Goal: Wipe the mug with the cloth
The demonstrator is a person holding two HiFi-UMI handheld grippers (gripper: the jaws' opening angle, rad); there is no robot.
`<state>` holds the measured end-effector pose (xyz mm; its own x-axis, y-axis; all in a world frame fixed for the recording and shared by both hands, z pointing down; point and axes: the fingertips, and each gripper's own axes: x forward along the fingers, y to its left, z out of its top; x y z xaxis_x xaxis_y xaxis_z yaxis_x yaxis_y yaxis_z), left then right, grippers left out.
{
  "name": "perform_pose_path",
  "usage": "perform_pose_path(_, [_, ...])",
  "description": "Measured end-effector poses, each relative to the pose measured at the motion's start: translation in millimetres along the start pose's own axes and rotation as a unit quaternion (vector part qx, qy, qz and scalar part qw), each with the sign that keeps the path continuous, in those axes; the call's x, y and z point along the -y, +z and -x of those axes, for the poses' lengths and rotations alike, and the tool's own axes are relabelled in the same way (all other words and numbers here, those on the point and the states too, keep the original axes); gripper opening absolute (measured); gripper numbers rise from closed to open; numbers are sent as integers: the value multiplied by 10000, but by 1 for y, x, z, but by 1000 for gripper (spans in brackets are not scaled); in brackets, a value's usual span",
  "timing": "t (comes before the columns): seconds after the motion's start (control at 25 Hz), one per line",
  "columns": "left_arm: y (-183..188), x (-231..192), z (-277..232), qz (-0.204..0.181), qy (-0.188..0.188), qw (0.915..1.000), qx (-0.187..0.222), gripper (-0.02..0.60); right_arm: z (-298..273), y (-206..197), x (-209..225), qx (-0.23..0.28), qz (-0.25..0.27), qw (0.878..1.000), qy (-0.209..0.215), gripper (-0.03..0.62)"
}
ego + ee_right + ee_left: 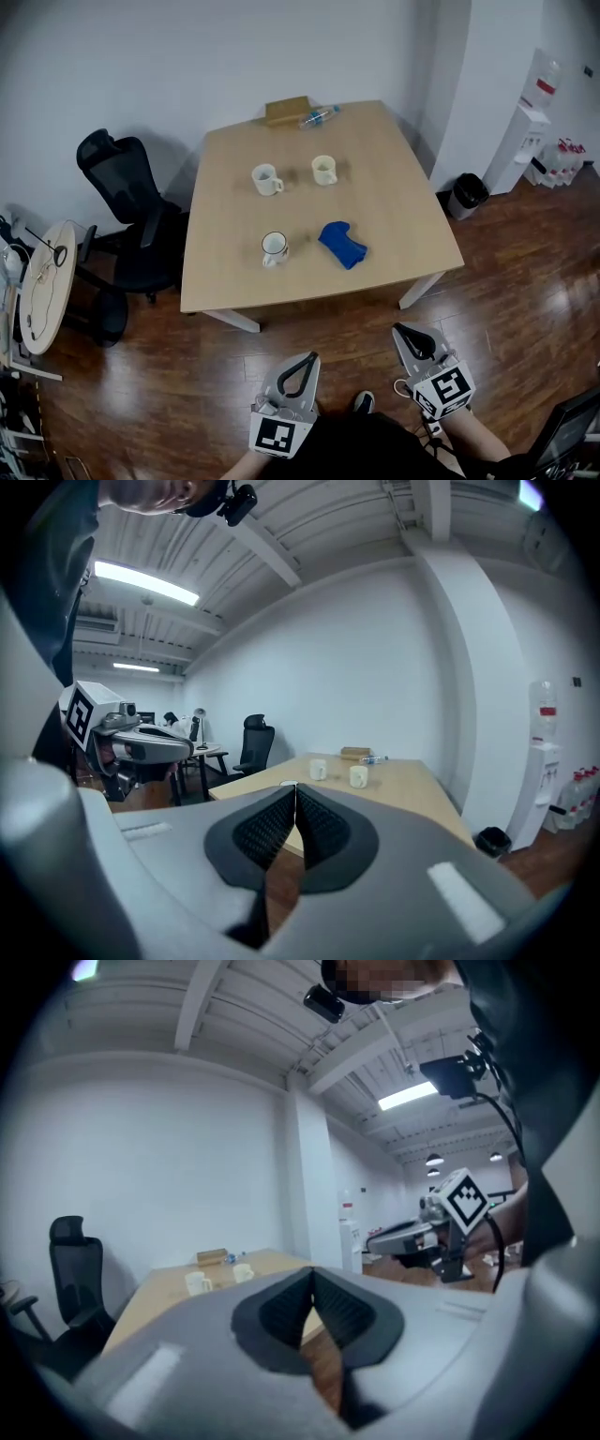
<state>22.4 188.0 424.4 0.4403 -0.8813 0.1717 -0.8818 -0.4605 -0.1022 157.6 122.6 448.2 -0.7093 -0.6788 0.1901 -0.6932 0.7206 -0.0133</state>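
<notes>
While both grippers hang above the wooden floor (281, 333), short of the table (403, 197), neither touches anything. The left gripper (307, 359) and the right gripper (404, 330) each have their jaws pressed together with nothing between them. On the table, a dark-rimmed mug (274, 248) stands upright near the front edge. The blue cloth (343, 245) lies crumpled just to its right, apart from it. A second mug (266, 179) and a third mug (324, 170) stand farther back. A wooden box (287, 111) and a bottle (319, 116) lie at the far edge.
</notes>
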Motion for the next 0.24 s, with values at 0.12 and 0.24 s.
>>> perform_pose_path(0.12, [-4,-5,15,89,-32,10000,4,2,0,6,-13,33,-18,9999,-101,8])
perform_pose_path(0.24, [-7,-12,33,-15,-121,9999,-51,2,-1,12,-29,78,-234,9995,-200,8])
